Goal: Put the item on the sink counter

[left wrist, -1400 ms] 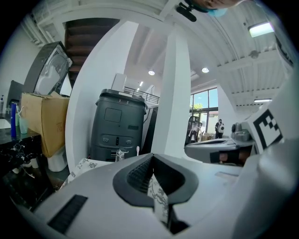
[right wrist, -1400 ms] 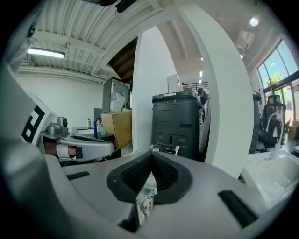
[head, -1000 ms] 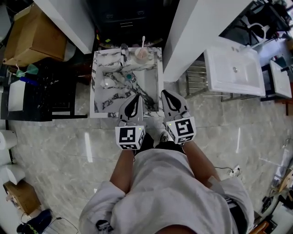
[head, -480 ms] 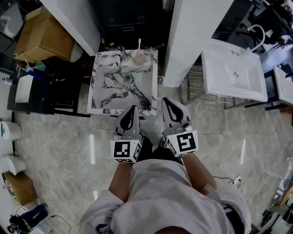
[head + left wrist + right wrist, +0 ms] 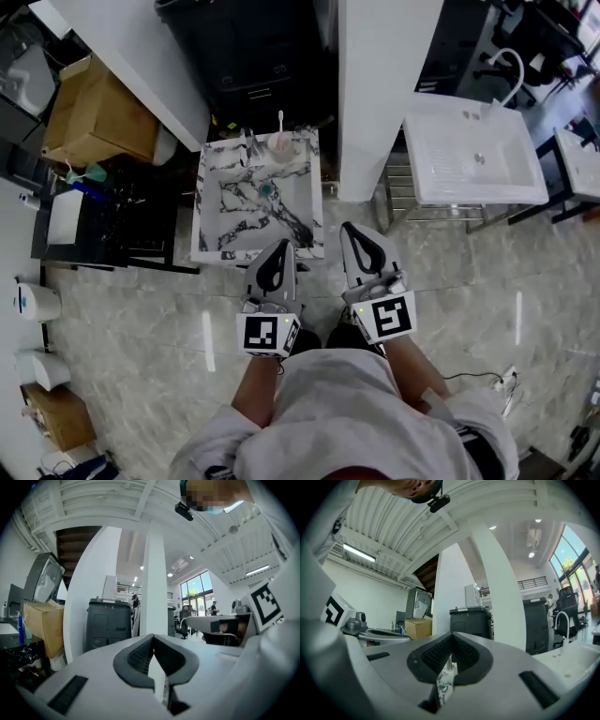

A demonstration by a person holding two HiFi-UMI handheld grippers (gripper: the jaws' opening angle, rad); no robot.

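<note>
**Marble sink surface ahead, both grippers closed and empty**

Veined black-and-white sink surface just beyond both gripper tips, set against a white pillar. On its back edge, the pink cup with a white toothbrush standing in it, just beside the faucet. Green drain in the middle of the basin. Over the tiled floor, the left gripper pointed at the front rim, jaws pressed together with nothing between them. Just beside it, the right gripper near the front right corner, likewise closed and holding nothing. Well apart from the cup, both of them. Off to the right, a plain white sink; to the left, a cardboard box. Behind the marble, a dark cabinet.
</note>
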